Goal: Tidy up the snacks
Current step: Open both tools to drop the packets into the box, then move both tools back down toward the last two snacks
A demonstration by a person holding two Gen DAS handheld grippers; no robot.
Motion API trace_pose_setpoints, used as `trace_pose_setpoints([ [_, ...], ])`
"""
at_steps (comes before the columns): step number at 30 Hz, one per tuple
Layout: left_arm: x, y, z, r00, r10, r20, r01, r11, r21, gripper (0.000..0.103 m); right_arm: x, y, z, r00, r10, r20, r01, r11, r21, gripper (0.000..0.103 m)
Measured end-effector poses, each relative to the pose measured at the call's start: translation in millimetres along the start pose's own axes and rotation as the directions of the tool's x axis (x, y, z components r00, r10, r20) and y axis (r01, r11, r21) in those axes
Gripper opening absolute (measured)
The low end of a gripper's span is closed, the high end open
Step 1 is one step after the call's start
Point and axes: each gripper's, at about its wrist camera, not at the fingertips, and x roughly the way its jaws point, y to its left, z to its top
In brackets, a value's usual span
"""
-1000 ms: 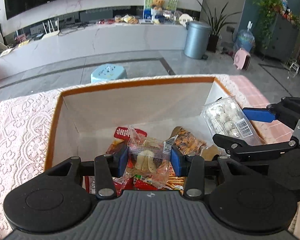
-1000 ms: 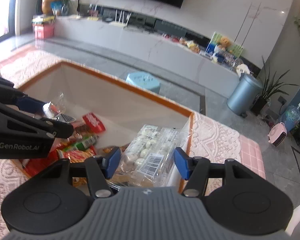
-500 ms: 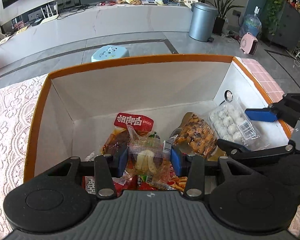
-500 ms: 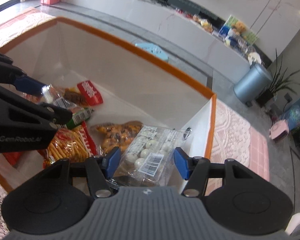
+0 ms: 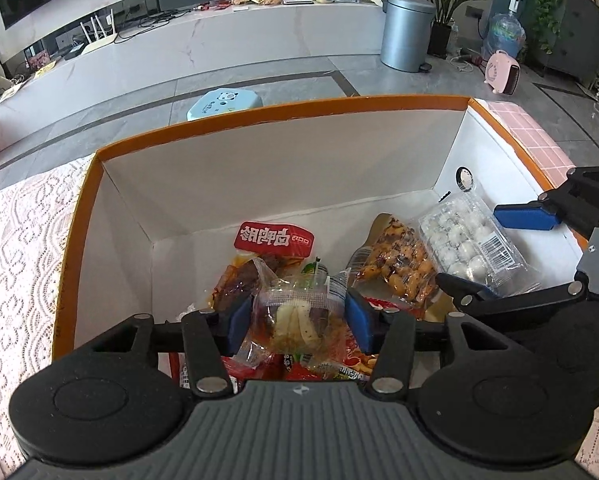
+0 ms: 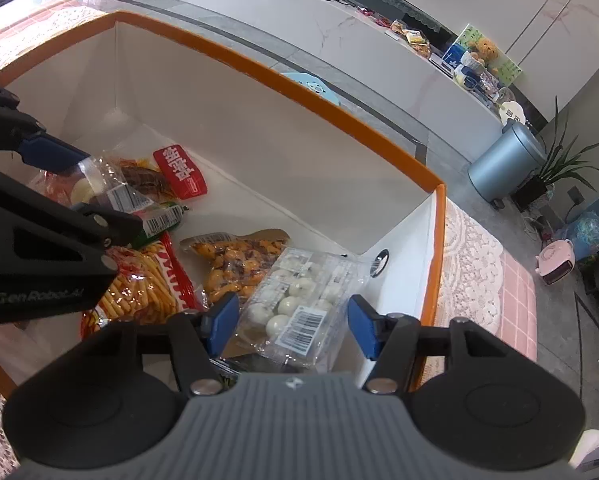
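Note:
A white box with an orange rim [image 5: 283, 108] [image 6: 315, 100] holds several snack packs. My left gripper [image 5: 295, 318] is shut on a clear snack packet [image 5: 295, 316], low inside the box over a red pack of snack sticks [image 6: 147, 284]. My right gripper [image 6: 289, 326] spans a clear pack of white balls [image 6: 299, 304] [image 5: 471, 244] at the box's right end; its pads stand apart from the pack, which rests on the box floor. An orange nut bag [image 5: 399, 260] [image 6: 235, 260] and a red-labelled packet [image 5: 275, 240] [image 6: 179, 172] lie between.
The box stands on a lace tablecloth [image 5: 15, 260] [image 6: 471, 264]. Beyond it are a blue stool [image 5: 223, 102], a grey bin [image 5: 405, 32] and a long white counter [image 5: 219, 40]. The box's right wall has a round hole [image 5: 464, 178].
Both grippers have gone down into the box with their packs. The right gripper's jaws now stand wider than the ball pack, which lies on the box floor.

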Motion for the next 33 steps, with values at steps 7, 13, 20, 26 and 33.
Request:
trace_pose_setpoints([
  [7,-10,1,-1,0.999,0.014,0.033,-0.014,1.000,0.009,0.074,-14,3,0,0.998,-0.051,0.029,0.052,0.998,-0.045,0.072],
  [13,-29,-4,-3,0.996,0.011,0.085,-0.013,1.000,0.015,0.081,-31,0,-3,0.996,-0.080,0.051,0.083,0.995,-0.053,0.074],
  [20,-55,-9,-5,0.985,0.024,0.173,-0.024,1.000,0.003,0.089,-61,-6,-7,0.990,-0.098,0.104,0.101,0.995,-0.023,0.091],
  [26,-80,-10,-10,0.975,0.016,0.221,-0.014,1.000,-0.009,0.089,-91,-9,-16,0.985,-0.101,0.142,0.103,0.995,-0.003,0.092],
  [33,-111,-13,-24,0.963,0.018,0.270,-0.012,1.000,-0.023,0.089,-126,-10,-36,0.979,-0.093,0.180,0.082,0.994,0.067,0.093],
])
